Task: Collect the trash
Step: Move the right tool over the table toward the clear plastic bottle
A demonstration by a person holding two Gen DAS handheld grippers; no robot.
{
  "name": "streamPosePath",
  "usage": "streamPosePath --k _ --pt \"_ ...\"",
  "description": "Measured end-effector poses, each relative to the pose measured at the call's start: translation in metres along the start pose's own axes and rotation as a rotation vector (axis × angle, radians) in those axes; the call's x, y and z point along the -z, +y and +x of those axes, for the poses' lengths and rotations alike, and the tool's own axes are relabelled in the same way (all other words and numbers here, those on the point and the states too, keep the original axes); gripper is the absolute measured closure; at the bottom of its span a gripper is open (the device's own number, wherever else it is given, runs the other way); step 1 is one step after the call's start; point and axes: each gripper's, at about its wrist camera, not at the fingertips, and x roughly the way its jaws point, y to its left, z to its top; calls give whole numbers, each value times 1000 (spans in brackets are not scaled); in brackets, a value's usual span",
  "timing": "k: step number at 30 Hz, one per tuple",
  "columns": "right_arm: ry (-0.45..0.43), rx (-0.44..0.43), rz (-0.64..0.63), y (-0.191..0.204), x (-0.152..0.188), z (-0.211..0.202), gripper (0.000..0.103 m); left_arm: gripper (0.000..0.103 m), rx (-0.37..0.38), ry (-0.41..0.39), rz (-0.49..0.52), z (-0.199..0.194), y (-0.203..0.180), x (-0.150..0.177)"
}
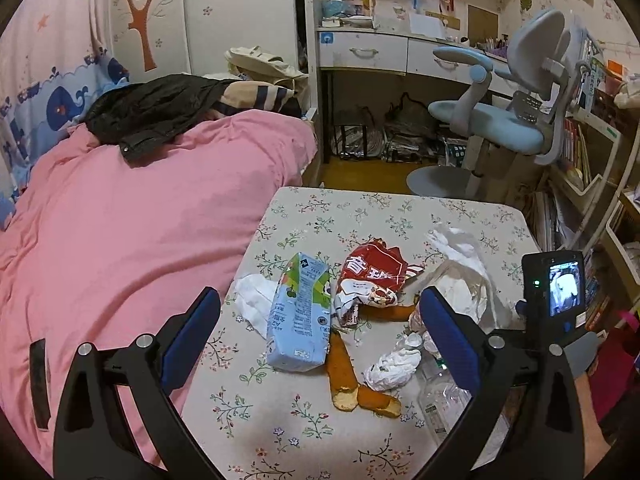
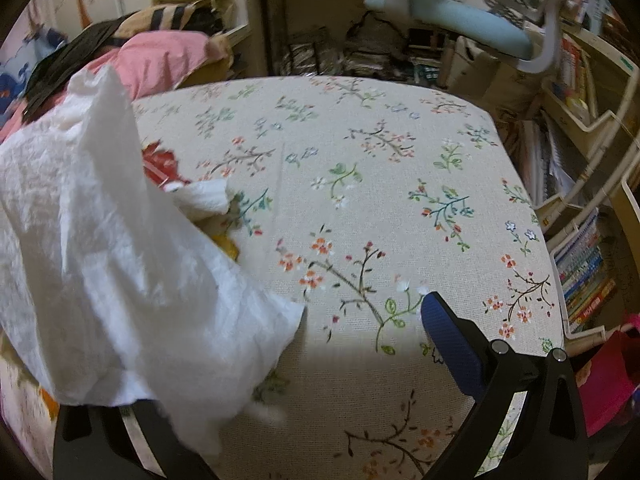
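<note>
Trash lies on a floral-cloth table (image 1: 400,208): a blue-green milk carton (image 1: 298,312), a red snack wrapper (image 1: 372,280), orange peel (image 1: 348,380), a crumpled tissue (image 1: 394,366), a clear bottle (image 1: 440,396) and a white plastic bag (image 1: 460,272). My left gripper (image 1: 320,300) hovers open above the pile, with the carton and wrapper between its blue fingers. In the right wrist view, the white bag (image 2: 120,260) drapes over and hides the left finger. My right gripper (image 2: 316,316) stands open; its right finger (image 2: 452,344) is bare over the table (image 2: 380,152).
A pink duvet (image 1: 120,220) with dark clothes on it adjoins the table's left side. A blue desk chair (image 1: 500,120) and a desk stand beyond the far edge. Bookshelves (image 2: 584,264) line the right. Another white tissue (image 1: 252,300) lies left of the carton.
</note>
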Motion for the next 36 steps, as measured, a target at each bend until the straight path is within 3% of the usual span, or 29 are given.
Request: streamPosePath --k 8,17,36 --pt "-207 106 -70 5 -7 -89 6 7 10 -14 -12 -7 0 2" --pt "-341 122 -5 -2 -9 -163 6 7 13 -29 -12 -15 0 5" --pt "-374 72 -46 17 1 -176 6 7 -41 -31 13 -6 1 3"
